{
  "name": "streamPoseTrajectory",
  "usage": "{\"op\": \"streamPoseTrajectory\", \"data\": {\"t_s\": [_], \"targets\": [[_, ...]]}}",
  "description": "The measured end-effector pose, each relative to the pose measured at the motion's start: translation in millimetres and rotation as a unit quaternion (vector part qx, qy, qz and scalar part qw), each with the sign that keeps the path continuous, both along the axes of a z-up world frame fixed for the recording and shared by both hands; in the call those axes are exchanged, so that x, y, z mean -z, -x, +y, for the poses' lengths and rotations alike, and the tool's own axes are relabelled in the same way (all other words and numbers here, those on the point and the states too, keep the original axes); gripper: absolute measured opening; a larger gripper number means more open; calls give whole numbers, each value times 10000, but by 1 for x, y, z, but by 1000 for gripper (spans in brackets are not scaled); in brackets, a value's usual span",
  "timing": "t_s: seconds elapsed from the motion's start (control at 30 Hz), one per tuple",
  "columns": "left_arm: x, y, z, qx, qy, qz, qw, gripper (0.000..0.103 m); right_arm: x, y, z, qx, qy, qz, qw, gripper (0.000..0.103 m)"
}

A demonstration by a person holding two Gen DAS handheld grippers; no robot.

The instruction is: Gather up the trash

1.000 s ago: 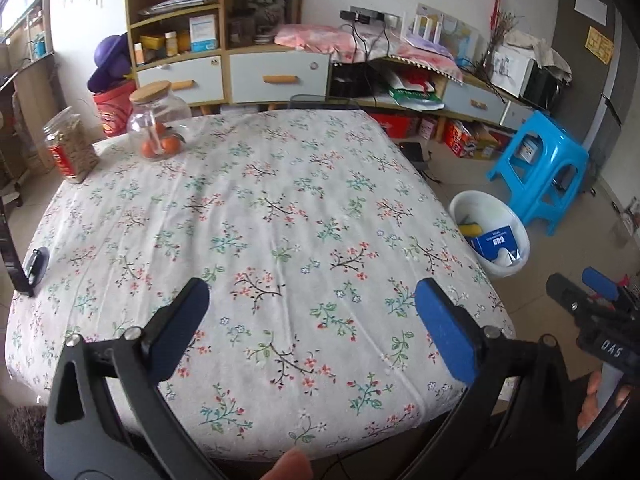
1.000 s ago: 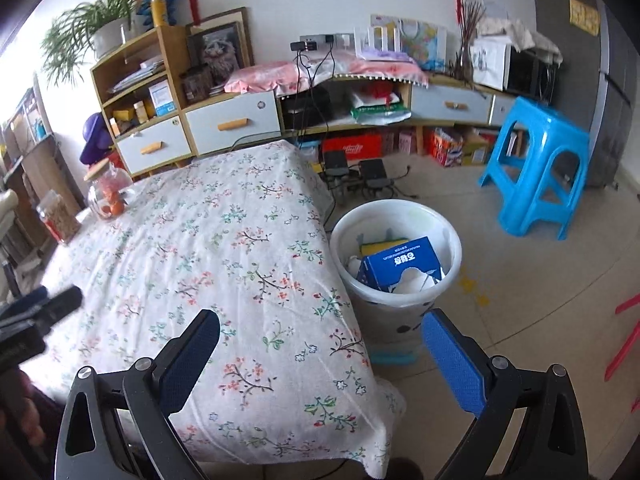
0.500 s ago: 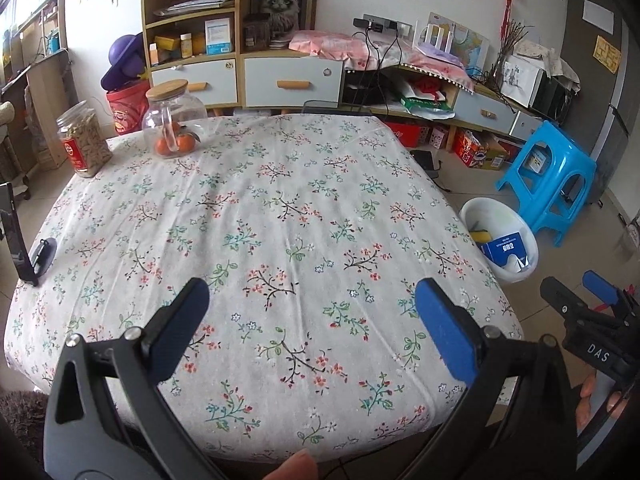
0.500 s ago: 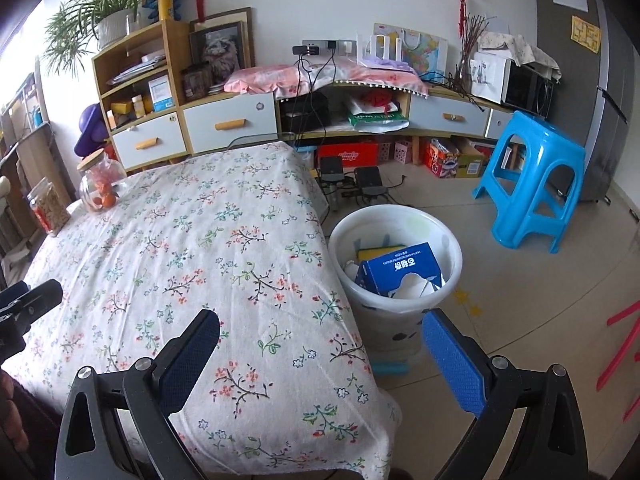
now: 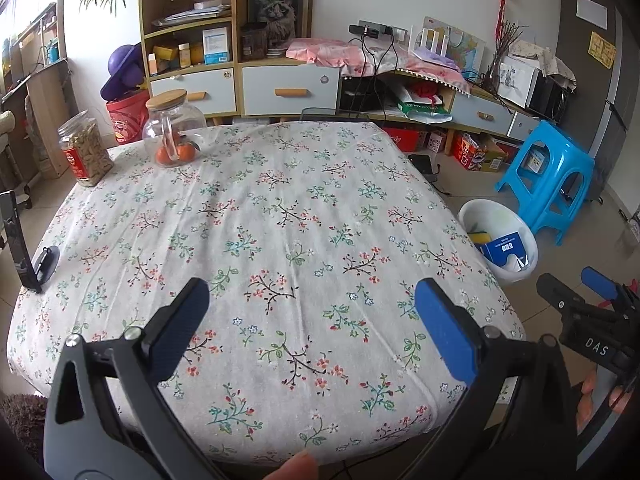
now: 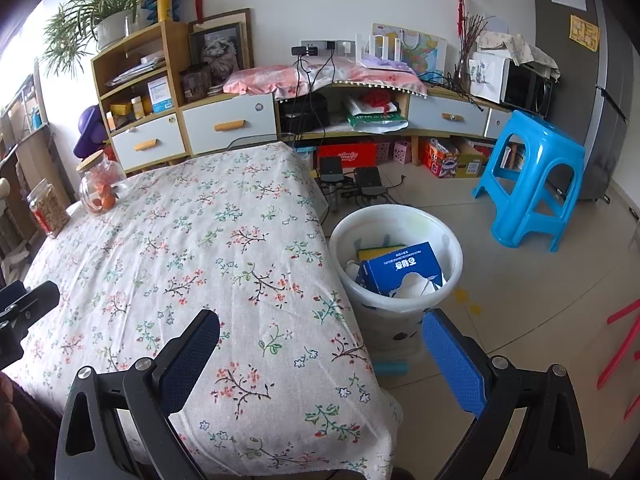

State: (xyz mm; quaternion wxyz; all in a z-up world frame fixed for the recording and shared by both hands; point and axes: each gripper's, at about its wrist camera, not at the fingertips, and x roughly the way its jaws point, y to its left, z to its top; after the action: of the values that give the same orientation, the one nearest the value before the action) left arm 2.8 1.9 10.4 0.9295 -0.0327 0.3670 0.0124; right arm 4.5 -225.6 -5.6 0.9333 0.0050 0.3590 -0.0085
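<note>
A white waste bin stands on the floor at the table's right side; it holds a blue box, a yellow item and white paper. The same bin shows at the right of the left wrist view. My left gripper hangs open over the near part of the floral tablecloth, nothing between its blue pads. My right gripper is open too, above the table's near right corner with the bin just beyond it. In the left wrist view the right gripper appears at the far right.
A glass jar with oranges and a plastic jar of snacks stand at the table's far left. A black stand sits on the left edge. A blue stool stands behind the bin. Shelves and drawers line the back wall.
Both grippers have drawn back and risen a little, so more of the table and room shows. Both stay open and empty.
</note>
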Motion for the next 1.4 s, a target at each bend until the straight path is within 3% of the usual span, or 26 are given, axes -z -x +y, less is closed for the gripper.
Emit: {"op": "streamPoseTrajectory", "data": {"t_s": [1.4], "targets": [[-1, 1, -6, -16, -155, -56, 9999, 102, -5, 2, 6, -57, 142, -91, 9998, 102]]}}
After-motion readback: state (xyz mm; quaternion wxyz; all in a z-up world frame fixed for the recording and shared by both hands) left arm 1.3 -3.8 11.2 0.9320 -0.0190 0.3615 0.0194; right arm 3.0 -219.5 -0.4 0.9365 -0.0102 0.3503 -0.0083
